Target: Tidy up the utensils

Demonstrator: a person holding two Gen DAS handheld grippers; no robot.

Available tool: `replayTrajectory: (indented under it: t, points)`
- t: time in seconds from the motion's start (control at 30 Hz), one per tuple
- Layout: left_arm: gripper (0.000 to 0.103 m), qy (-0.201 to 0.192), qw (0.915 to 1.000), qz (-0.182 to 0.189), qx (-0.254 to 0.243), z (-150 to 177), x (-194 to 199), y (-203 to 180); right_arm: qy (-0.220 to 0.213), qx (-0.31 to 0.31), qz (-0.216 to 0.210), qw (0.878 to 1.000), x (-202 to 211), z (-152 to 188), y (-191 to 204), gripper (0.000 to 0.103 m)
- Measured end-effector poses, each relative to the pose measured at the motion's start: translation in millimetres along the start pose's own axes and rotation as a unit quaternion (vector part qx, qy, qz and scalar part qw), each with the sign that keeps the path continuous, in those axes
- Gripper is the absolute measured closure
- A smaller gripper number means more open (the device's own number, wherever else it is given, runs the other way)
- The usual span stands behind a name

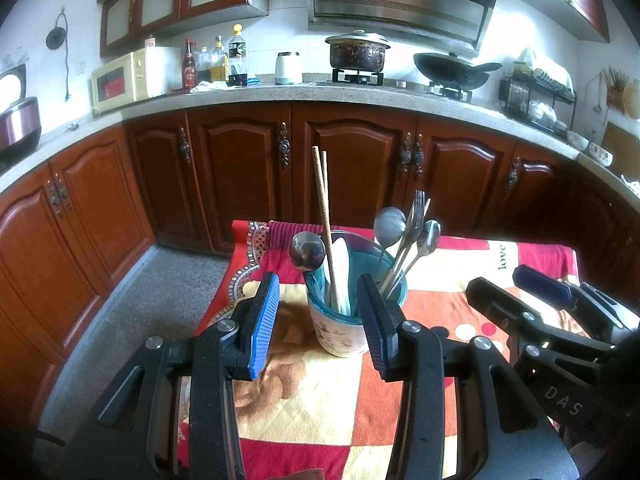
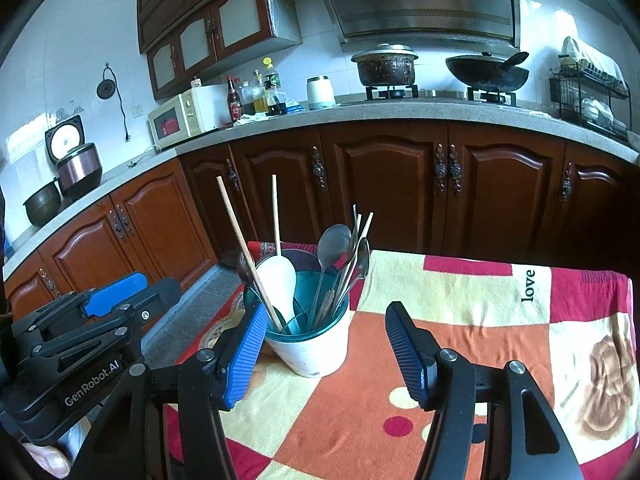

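Observation:
A white floral utensil cup (image 1: pixel 340 330) (image 2: pixel 316 348) with a teal inside stands on the patterned tablecloth (image 1: pixel 320 400) (image 2: pixel 460 320). It holds two wooden chopsticks (image 1: pixel 322 208) (image 2: pixel 244 248), a white rice paddle (image 2: pixel 278 280), several metal spoons (image 1: pixel 390 222) (image 2: pixel 332 240) and a fork (image 1: pixel 416 208). My left gripper (image 1: pixel 318 280) (image 2: pixel 140 286) is open and sits short of the cup, to its left. My right gripper (image 2: pixel 326 308) (image 1: pixel 504 280) is open too and hangs near the cup on its right. No pad touches the cup, and nothing is held.
The table's left edge drops to a grey floor (image 1: pixel 160 304). Brown cabinets (image 1: pixel 352 168) run behind under a stone counter (image 1: pixel 280 92) carrying a microwave (image 1: pixel 128 80), bottles (image 1: pixel 216 64), a pot (image 1: pixel 358 54), a wok (image 1: pixel 452 68) and a dish rack (image 1: pixel 536 100).

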State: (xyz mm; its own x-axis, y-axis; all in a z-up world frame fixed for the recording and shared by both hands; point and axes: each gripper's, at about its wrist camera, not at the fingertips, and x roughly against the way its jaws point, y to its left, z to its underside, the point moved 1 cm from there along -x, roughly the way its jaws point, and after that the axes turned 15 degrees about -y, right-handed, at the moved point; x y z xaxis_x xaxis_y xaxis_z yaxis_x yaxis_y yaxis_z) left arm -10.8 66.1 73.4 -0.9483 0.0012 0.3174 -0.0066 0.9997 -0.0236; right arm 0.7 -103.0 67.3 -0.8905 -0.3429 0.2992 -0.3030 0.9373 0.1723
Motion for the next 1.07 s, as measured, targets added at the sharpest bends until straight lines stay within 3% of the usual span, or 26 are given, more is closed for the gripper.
replayTrajectory:
  t: [1.07]
  points:
    - [0.063,0.003,1.0000,0.006,-0.004,8,-8,-4,0.013,-0.008,0.009,1.000,-8,10,-10,0.043]
